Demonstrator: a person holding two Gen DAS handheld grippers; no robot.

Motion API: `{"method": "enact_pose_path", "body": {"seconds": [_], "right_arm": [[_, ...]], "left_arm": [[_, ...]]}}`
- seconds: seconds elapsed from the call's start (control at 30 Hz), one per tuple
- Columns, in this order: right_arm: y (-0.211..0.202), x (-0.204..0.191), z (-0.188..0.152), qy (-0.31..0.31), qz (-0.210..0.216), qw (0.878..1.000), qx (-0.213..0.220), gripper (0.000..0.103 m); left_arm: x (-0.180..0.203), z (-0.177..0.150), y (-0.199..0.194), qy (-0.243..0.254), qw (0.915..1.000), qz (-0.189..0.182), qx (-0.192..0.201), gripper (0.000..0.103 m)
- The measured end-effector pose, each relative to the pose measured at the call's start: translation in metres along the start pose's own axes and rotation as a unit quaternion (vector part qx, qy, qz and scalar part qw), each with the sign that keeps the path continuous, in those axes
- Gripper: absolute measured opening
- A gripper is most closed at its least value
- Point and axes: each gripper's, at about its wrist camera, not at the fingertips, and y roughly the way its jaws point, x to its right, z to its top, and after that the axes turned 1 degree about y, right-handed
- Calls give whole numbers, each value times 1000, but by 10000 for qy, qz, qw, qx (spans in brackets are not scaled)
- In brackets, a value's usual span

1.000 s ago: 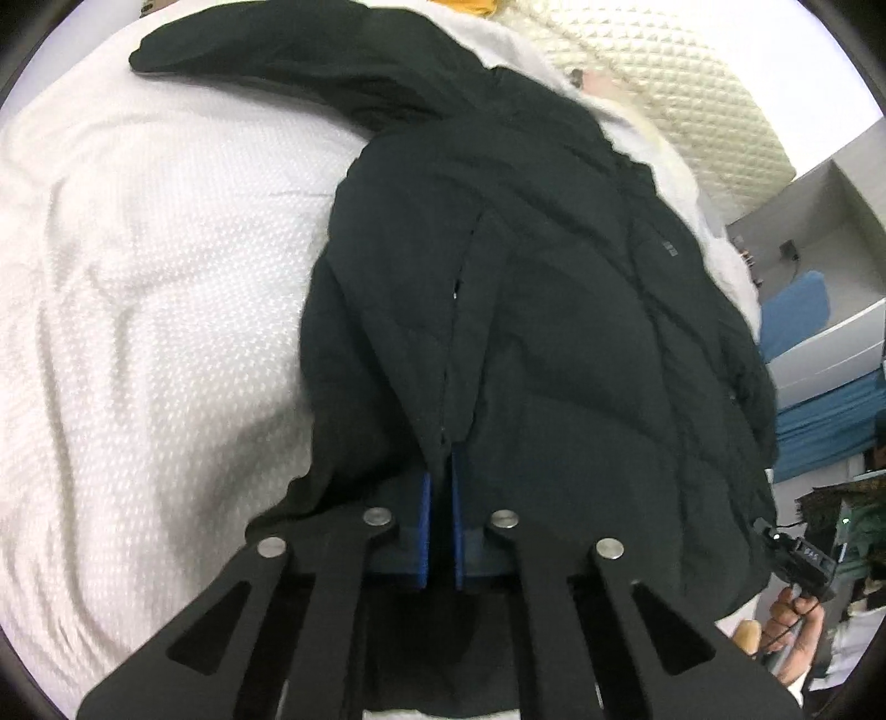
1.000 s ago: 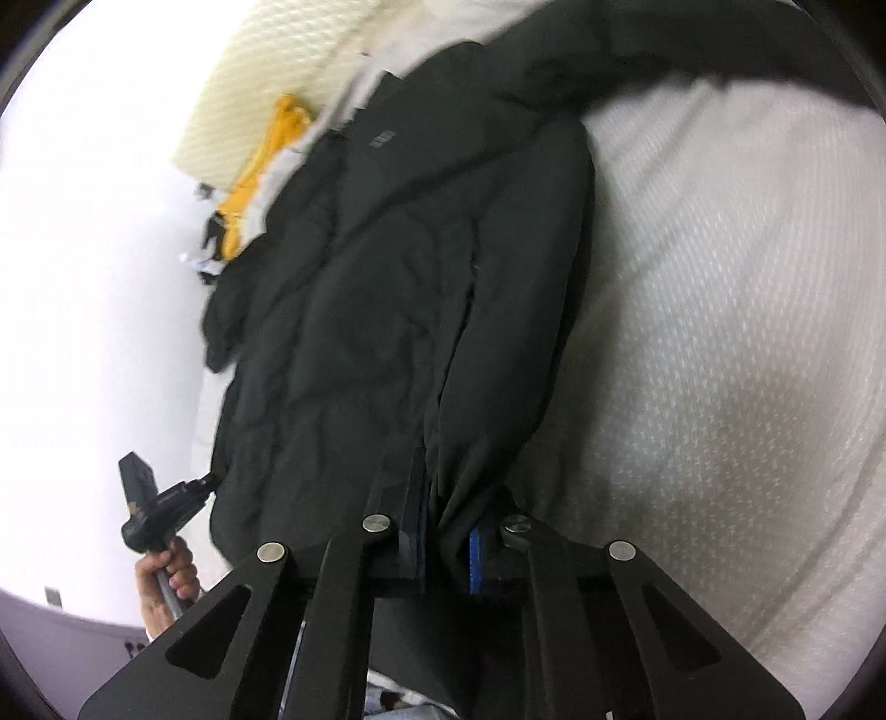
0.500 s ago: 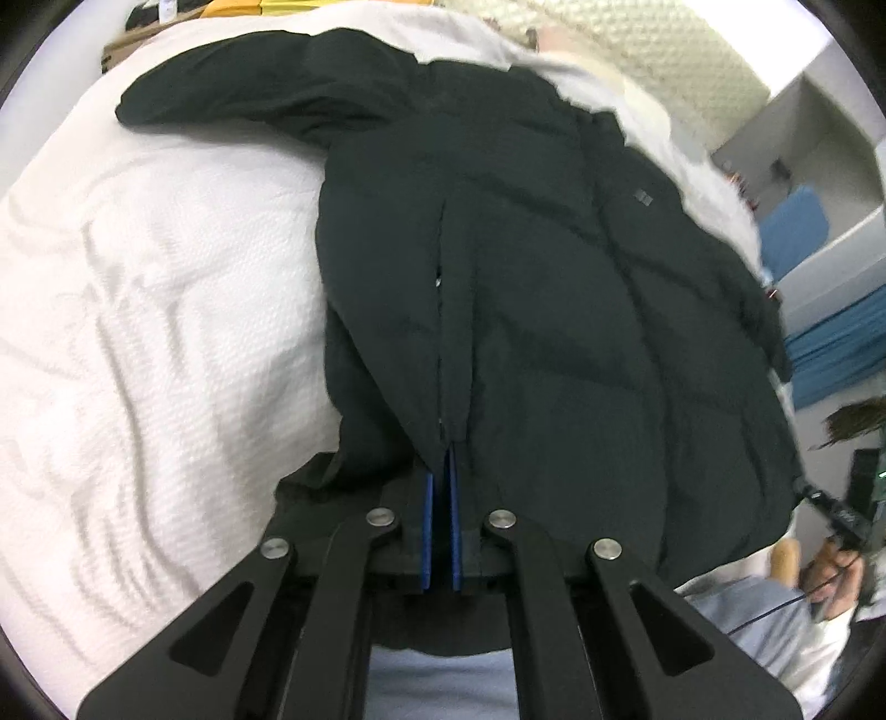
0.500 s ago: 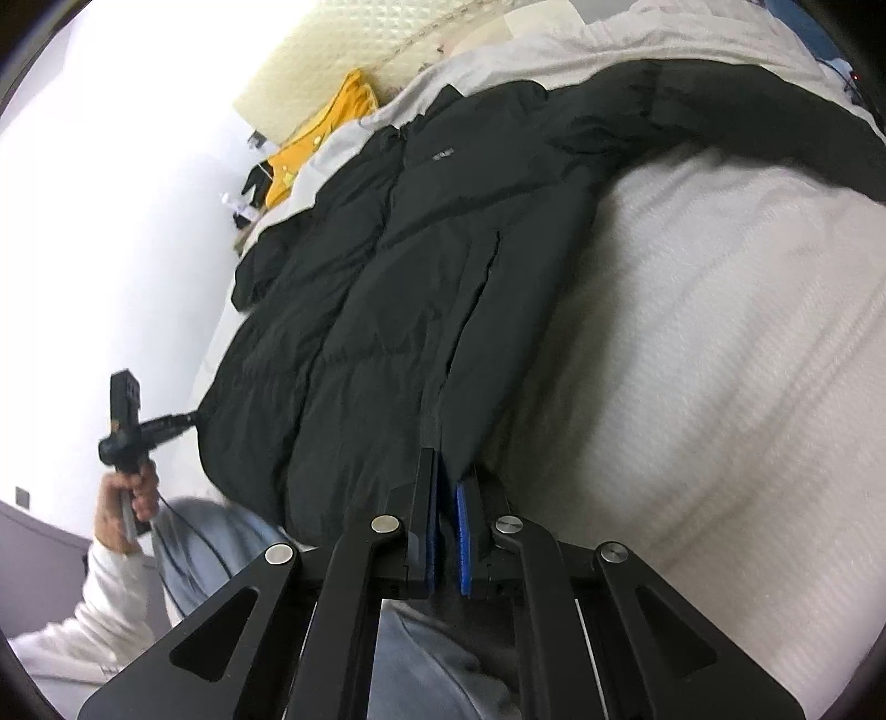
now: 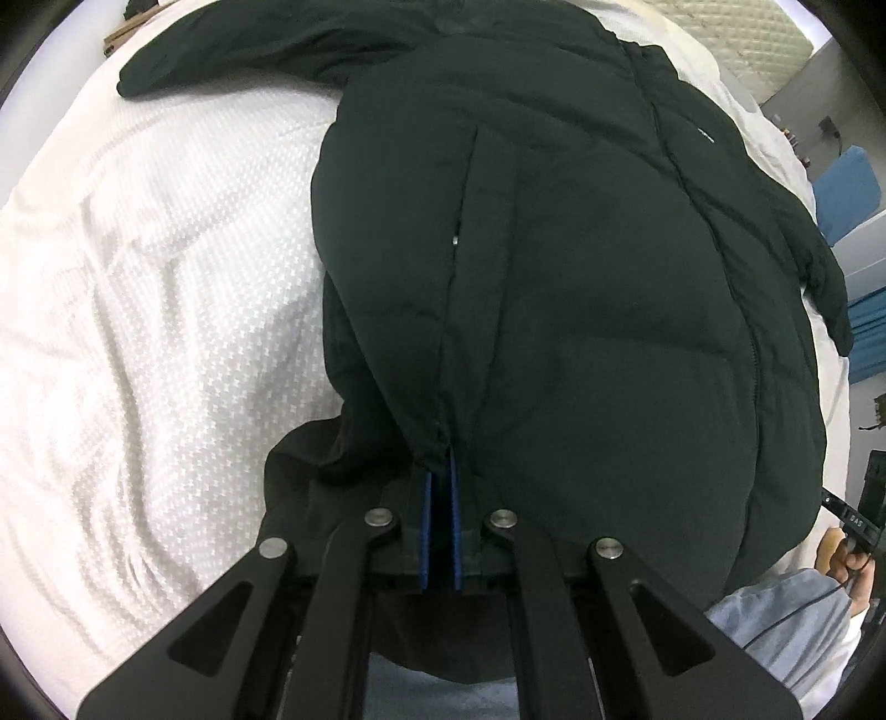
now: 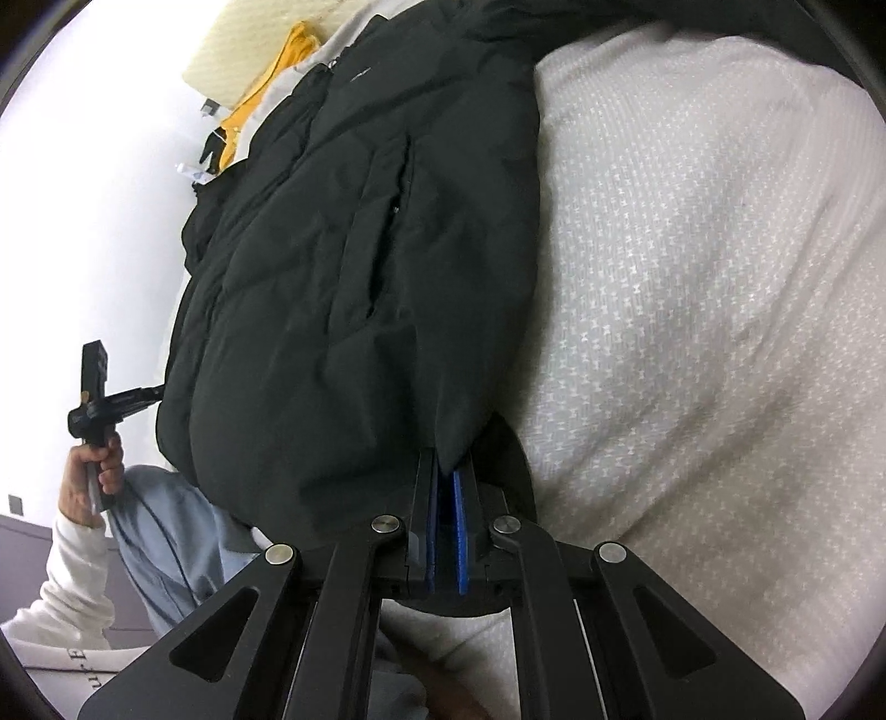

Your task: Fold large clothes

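**Black jacket gripped at the hem by both tools**

The jacket (image 5: 581,288) is black, padded and quilted, with a front zip, a slanted pocket seam with a small metal pull, and a tiny pale logo on the chest. It lies front-up on the bed (image 5: 166,310), which has a white dotted cover.

The left tool (image 5: 440,471) is closed on the hem, its blue pads pinching a fold of the fabric. The right tool (image 6: 446,482) is likewise clamped on the hem at the jacket's other lower corner.

The left view shows one sleeve (image 5: 266,50) stretched out toward 10 o'clock, and a blue item (image 5: 847,188) at 2 o'clock. The right view alone shows a yellow garment (image 6: 266,94) at 11 o'clock, and the person's hand (image 6: 91,471) at 8 o'clock gripping the other tool's handle, with a white sleeve below it.

The jacket's long axis runs from hem to collar: hem at 6 o'clock at the tools, collar pointing toward 12 to 1 o'clock in the left view, 11 to 12 in the right.
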Motion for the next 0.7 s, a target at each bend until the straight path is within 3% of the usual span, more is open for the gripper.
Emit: {"method": "enact_pose_path", "body": {"seconds": [0.07, 0.17, 0.2, 0.23, 0.27, 0.33, 0.47, 0.6, 0.7], "right_arm": [[-4, -1, 0, 57, -22, 9999, 81, 5], [-14, 1, -2, 180, -76, 9997, 154, 10], [-18, 1, -2, 197, -162, 9995, 186, 14], [-24, 3, -5, 182, -219, 9993, 228, 27], [-29, 0, -6, 164, -274, 9991, 280, 39], [-42, -8, -6, 160, -303, 9984, 445, 48], [-74, -32, -4, -31, -716, 9935, 880, 51], [-113, -70, 2, -360, -1177, 9803, 1543, 52], [-135, -104, 6, -609, -1444, 9657, 2070, 53]], "left_arm": [[6, -9, -1, 20, 10000, -15, 17, 12], [9, -14, -9, -35, 9997, -241, -13, 44], [12, -17, -13, -68, 9997, -236, 15, 61], [14, -18, -17, -88, 9997, -228, 57, 75], [17, -23, -21, -84, 9996, -250, 96, 79], [18, -23, -32, -67, 9994, -314, 152, 80], [24, -26, -62, 113, 9983, -302, 475, 80], [44, -19, -102, 437, 9917, -288, 1178, 80], [64, -13, -138, 719, 9807, -256, 1801, 80]]}}
